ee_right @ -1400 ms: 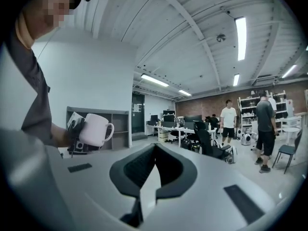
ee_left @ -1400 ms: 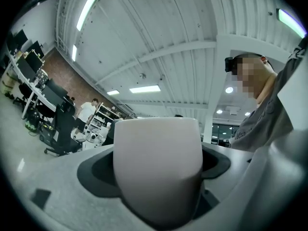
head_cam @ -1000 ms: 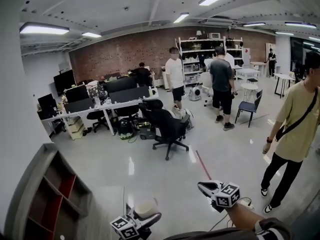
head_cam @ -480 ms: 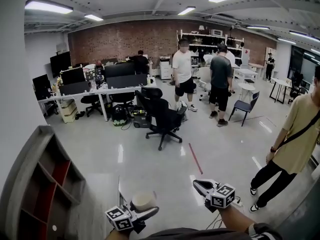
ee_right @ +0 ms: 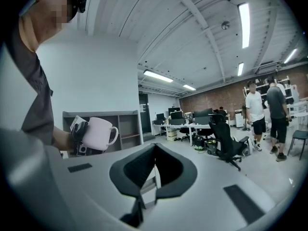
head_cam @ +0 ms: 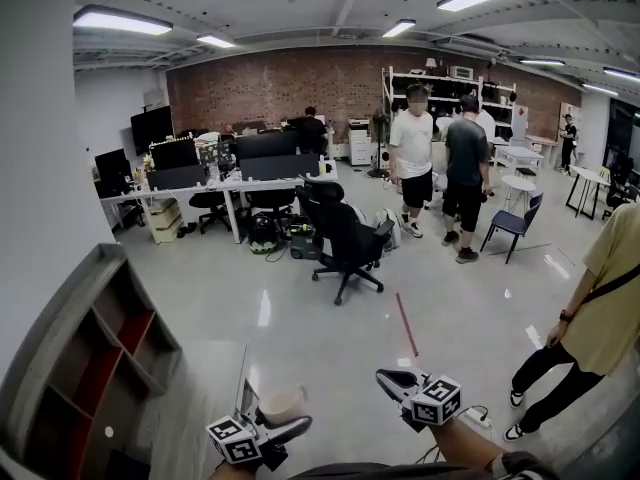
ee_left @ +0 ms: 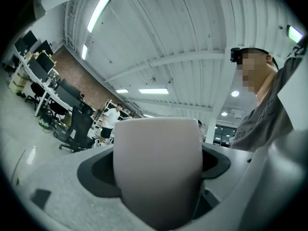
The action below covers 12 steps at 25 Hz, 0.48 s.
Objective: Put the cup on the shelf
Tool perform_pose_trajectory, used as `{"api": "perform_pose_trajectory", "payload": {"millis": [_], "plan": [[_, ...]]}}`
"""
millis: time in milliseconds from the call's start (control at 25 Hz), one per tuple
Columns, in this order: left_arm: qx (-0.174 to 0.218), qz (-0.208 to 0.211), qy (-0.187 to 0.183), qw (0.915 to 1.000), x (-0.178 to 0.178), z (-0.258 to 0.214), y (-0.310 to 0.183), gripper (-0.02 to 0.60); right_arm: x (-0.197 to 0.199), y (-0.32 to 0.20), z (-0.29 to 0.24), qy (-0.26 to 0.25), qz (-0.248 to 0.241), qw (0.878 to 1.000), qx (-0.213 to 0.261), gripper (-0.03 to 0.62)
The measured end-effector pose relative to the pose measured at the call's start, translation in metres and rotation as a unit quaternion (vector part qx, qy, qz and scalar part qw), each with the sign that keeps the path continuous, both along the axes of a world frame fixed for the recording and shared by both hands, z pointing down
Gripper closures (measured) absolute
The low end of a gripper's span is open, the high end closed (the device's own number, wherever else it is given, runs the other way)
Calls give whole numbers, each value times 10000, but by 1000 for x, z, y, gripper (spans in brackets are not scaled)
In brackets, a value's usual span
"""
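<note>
Down at the lower left of the head view, the grey open-fronted shelf unit with one red compartment (head_cam: 95, 358) is standing against the white wall (head_cam: 40, 198), and a stretch of glossy grey floor (head_cam: 300, 318) is lying open between its front edge and you. You are holding the left gripper (head_cam: 272, 426) in the air just to the right of that unit, clear of its front edge. Its jaws are pressing in on both sides of the pale, smooth-sided cup (head_cam: 284, 404), which is filling the gap between them in the left gripper view (ee_left: 159, 170). You are carrying the right gripper (head_cam: 390, 379) beside it, apart from the cup, with its jaws brought together and nothing between them.

Farther out, a black wheeled office chair (head_cam: 345, 243) is sitting in the middle of the floor, a thin red floor line (head_cam: 405, 323) is running toward you, and a row of white desks with dark monitors (head_cam: 225, 173) is closing off the far side. Two people (head_cam: 412, 158) are standing near the back shelving, and a person in a yellow shirt (head_cam: 615, 298) is standing at the right edge.

The cup is sitting roughly upright, its long axis near vertical and its mouth facing up. Seen from the right gripper view, its handle (ee_right: 112, 134) is pointing toward the shelf unit's side of that view.
</note>
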<state>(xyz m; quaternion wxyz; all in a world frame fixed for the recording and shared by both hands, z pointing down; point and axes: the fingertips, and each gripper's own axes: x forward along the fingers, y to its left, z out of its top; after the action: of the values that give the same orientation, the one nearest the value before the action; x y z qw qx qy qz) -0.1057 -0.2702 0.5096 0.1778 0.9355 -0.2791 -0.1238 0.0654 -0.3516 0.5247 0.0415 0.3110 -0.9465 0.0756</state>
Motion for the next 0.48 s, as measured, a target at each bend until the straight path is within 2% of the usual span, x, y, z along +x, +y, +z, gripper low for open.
{"api": "perform_pose_trajectory", "payload": {"millis": [280,480], "plan": [[-122,-560,24,9984,23,-1,31,155,28,27,-5,-50,-314,9995,65,602],[-161,-819,-149,9964,33,-7,48,155,45,45,-4,-162,-406,9990,35,602]]}}
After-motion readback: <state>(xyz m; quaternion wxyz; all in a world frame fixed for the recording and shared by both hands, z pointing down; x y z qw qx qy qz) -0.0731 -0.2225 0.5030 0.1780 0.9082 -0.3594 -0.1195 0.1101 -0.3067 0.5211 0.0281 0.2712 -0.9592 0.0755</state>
